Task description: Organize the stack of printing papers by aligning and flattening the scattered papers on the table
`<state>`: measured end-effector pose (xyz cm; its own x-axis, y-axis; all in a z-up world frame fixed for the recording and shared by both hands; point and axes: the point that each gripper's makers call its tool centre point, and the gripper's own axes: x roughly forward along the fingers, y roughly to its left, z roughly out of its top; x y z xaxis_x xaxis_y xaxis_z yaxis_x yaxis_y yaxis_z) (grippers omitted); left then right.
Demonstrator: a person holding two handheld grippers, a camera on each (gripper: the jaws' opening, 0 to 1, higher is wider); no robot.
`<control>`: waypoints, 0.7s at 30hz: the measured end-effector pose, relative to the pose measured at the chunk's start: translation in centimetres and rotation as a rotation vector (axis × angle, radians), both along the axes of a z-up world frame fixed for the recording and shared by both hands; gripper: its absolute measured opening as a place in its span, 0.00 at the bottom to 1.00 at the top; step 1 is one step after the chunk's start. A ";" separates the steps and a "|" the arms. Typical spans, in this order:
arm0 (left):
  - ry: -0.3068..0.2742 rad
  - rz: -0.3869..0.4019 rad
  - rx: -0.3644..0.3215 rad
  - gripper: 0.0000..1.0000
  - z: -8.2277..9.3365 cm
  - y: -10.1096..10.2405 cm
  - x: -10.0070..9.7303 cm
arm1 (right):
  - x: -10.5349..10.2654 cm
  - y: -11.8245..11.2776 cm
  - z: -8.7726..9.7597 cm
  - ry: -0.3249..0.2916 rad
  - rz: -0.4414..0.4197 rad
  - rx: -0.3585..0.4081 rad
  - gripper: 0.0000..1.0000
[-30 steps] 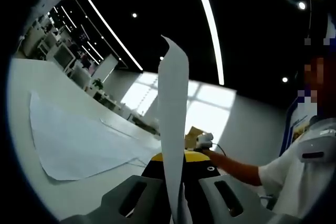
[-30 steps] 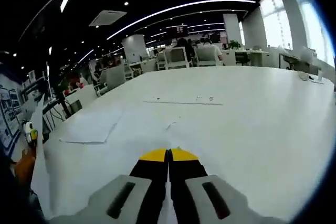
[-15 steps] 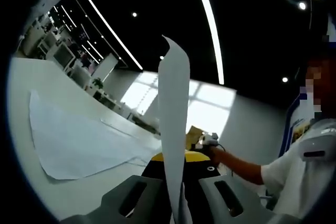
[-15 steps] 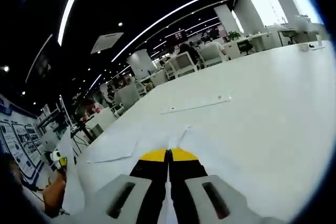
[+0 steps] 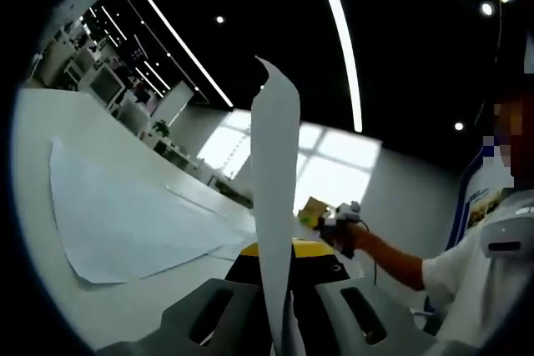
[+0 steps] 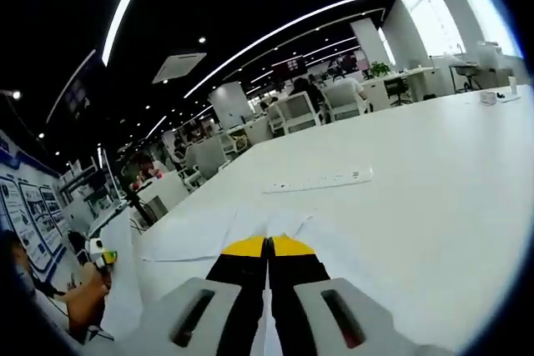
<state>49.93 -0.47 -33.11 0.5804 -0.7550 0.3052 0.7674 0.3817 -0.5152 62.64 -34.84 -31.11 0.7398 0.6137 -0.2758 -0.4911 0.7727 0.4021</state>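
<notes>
White table (image 6: 434, 172) in an open office carries loose paper sheets (image 5: 125, 223). Left gripper (image 5: 279, 249) has its jaws closed on one sheet (image 5: 275, 189), which stands on edge and rises upright between them. Right gripper (image 6: 269, 248) has its jaws pressed together over a sheet edge (image 6: 275, 224) on the table. A white strip (image 6: 317, 181) lies beyond.

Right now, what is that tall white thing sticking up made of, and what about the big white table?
The tall white sheet looks like thin printer paper: matte, seen edge-on, curving as it rises from the shut left gripper. The table looks like a smooth, hard white top, perhaps laminate, with a soft sheen; the exact material cannot be told. The flat sheets on it look like the same paper.
</notes>
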 end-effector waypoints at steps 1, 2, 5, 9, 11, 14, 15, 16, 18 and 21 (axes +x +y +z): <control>0.000 0.001 0.000 0.06 0.0 0.0 0.0 | 0.2 -0.2 0.1 0.000 0.001 0.001 0.00; 0.001 0.001 0.000 0.06 0.0 0.1 0.0 | 0.3 -0.5 0.3 0.000 0.001 0.002 0.00; 0.002 0.000 -0.001 0.06 -0.1 0.1 0.0 | -0.6 0.4 0.7 -0.007 0.006 -0.001 0.00; 0.002 0.001 -0.001 0.06 -0.2 0.6 0.5 | -1.1 0.8 2.2 -0.028 0.024 0.026 0.00; 0.004 0.000 -0.002 0.06 -0.3 0.7 0.6 | -1.1 0.8 3.0 -0.037 0.025 0.027 0.00; 0.006 0.001 -0.001 0.06 -0.4 0.8 0.7 | -1.3 0.8 4.4 -0.052 0.033 0.037 0.00; 0.006 0.000 -0.002 0.06 -0.4 0.9 0.7 | -1.5 0.9 4.9 -0.059 0.033 0.035 0.00; 0.006 0.000 -0.002 0.06 -0.4 0.9 0.7 | -1.6 0.9 5.3 -0.063 0.034 0.033 0.00; 0.006 0.000 -0.001 0.06 -0.4 0.9 0.8 | -1.6 0.7 6.6 -0.082 0.034 0.026 0.00; 0.007 0.000 0.000 0.06 -0.4 0.8 0.7 | -1.7 0.4 8.6 -0.112 0.044 0.031 0.00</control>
